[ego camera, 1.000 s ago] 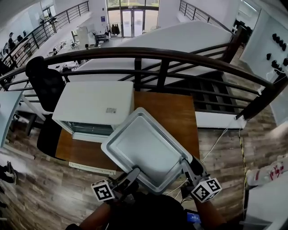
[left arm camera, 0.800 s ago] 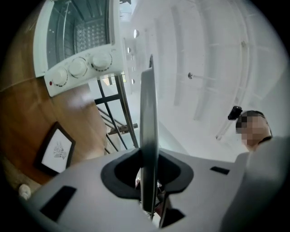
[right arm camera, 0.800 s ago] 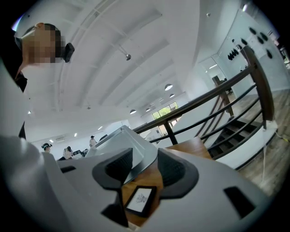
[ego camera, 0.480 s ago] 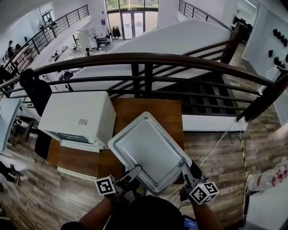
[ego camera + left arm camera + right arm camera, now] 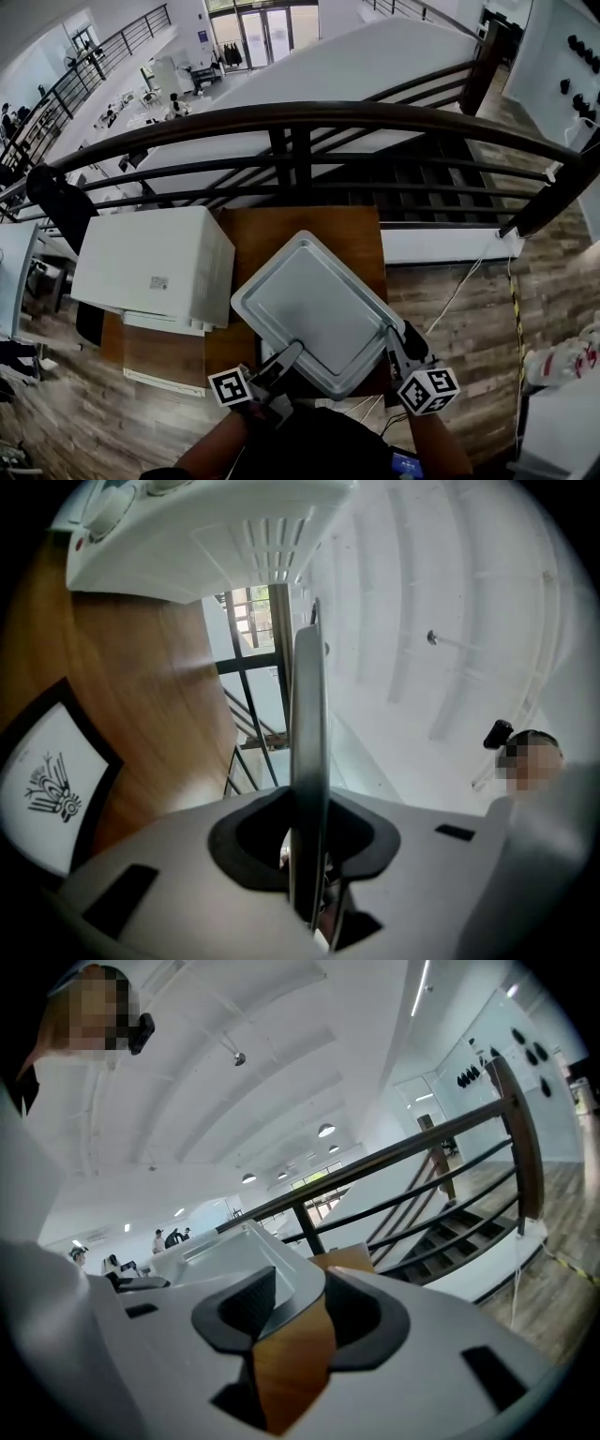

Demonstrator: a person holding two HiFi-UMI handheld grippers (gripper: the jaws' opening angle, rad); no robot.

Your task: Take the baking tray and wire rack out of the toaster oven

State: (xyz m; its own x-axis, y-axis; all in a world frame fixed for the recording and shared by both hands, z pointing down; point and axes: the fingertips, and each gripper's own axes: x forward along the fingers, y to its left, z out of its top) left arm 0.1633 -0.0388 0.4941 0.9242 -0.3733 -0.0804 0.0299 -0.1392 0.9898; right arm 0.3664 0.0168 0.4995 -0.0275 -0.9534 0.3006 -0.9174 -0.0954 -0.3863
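Note:
The silver baking tray [image 5: 314, 309] hangs level over the right part of the wooden table [image 5: 319, 223], held from its near side by both grippers. My left gripper [image 5: 286, 354] is shut on the tray's near-left rim; in the left gripper view the tray [image 5: 307, 752] shows edge-on, running between the jaws of the gripper [image 5: 307, 855]. On the near-right corner my right gripper [image 5: 389, 336] is shut too, and the tray's rim [image 5: 234, 1251] lies between its pads [image 5: 291, 1312]. The white toaster oven [image 5: 150, 267] stands left of the tray. No wire rack shows.
A dark curved railing [image 5: 309, 117] runs behind the table, with a stairwell and a lower floor beyond it. The toaster oven [image 5: 206, 527] is close on the left. A white card with a black border [image 5: 56, 780] lies on the table. Wood floor surrounds the table.
Both grippers have carried the tray to the right, away from the toaster oven, and a little lower over the table. The oven now sits further left in the head view.

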